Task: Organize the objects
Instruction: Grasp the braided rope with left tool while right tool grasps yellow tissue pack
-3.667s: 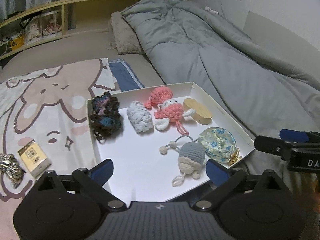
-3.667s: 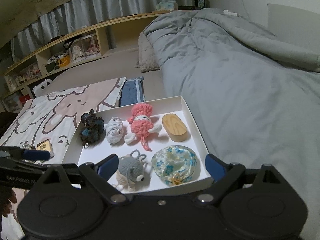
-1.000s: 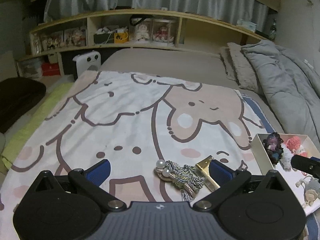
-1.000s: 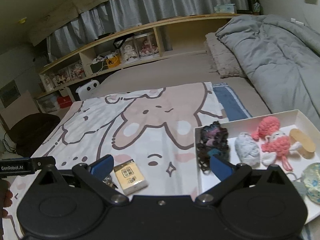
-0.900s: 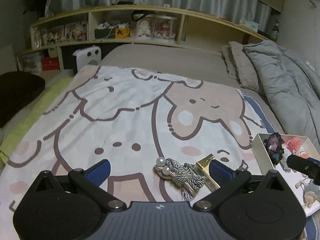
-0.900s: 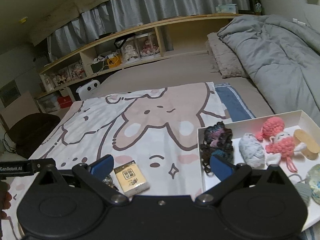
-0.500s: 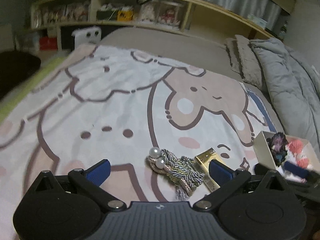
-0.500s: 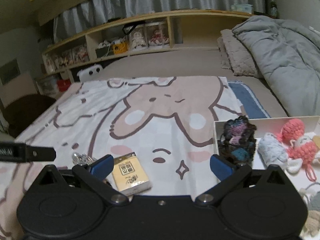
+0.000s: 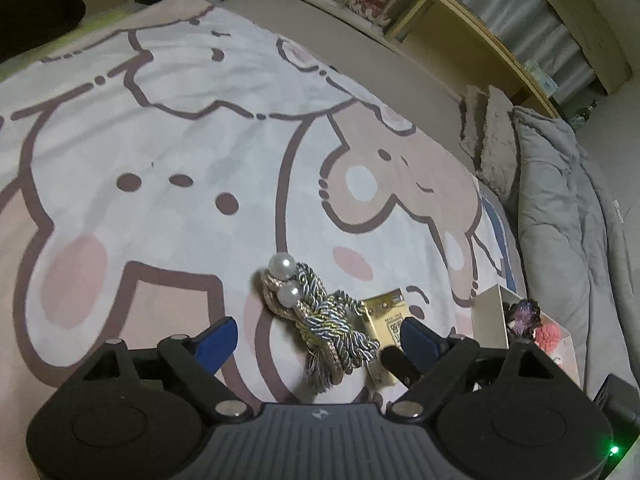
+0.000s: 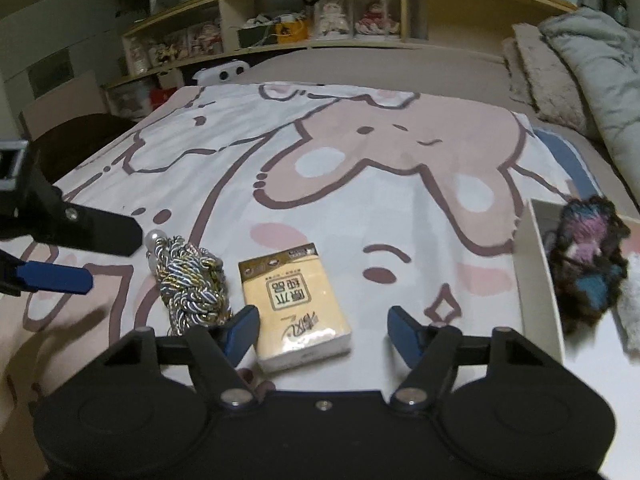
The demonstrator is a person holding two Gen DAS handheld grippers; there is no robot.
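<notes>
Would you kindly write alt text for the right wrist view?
The right claw stands open around a yellow tissue pack lying on a cartoon blanket. A twisted cord with pearls lies left of it, a white box right.

Both handheld tools look alike: the left gripper [image 9: 314, 334] and the right gripper [image 10: 323, 330] each have a matte black body with two round housings, angular black linkage arms fixed by silver screws, and blue pads on the fingers [image 10: 240, 330]. The left one has a ribbed grey centre panel and a green light at its edge. Below the right body, what may be fingertips peek out.
</notes>
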